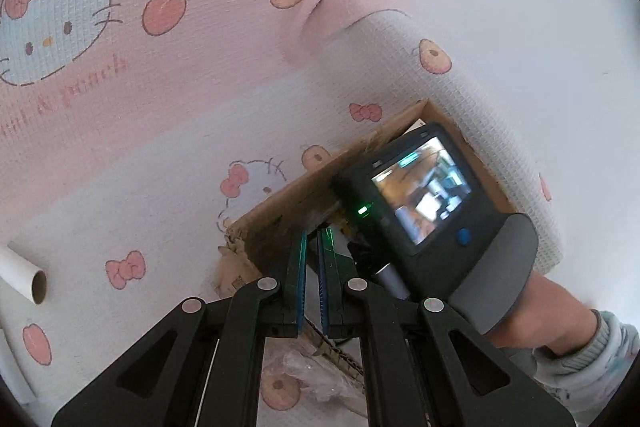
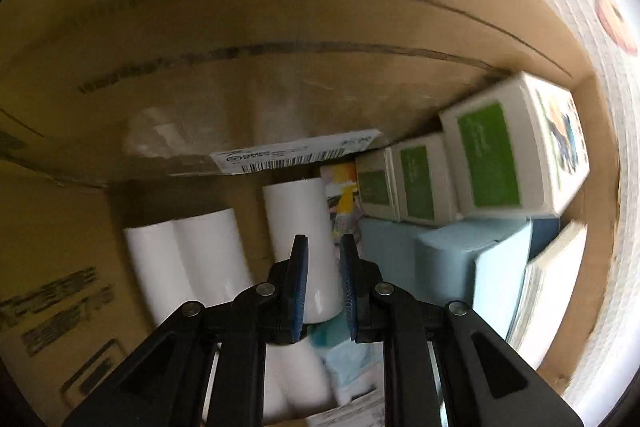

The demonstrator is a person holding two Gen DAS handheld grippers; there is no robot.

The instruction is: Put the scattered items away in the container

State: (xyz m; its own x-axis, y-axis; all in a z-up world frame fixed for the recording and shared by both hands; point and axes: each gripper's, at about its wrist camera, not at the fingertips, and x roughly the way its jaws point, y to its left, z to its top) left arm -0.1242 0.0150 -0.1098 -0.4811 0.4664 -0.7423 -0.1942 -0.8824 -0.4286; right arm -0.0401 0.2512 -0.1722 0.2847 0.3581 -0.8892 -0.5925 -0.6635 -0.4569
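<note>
The left gripper [image 1: 312, 239] is seen with its jaws drawn together and nothing between them, poised over the near edge of the cardboard box [image 1: 288, 195], which rests on a pink and white cartoon-print mat [image 1: 180, 107]. The right gripper [image 2: 323, 251] is lowered inside the same box [image 2: 200, 39]; its jaws are clamped on a white roll [image 2: 298, 227], held upright between the blue pads. Two further white rolls [image 2: 188, 259] are noted standing just beside it, to the left. Three white and green cartons [image 2: 488, 163] are stacked along the right of the box interior, above pale blue packs [image 2: 452, 251]. One white cardboard tube [image 1: 24, 271] lies on the mat outside the box, well apart from it. A hand [image 1: 544, 307] is observed gripping the right device's handle.
</note>
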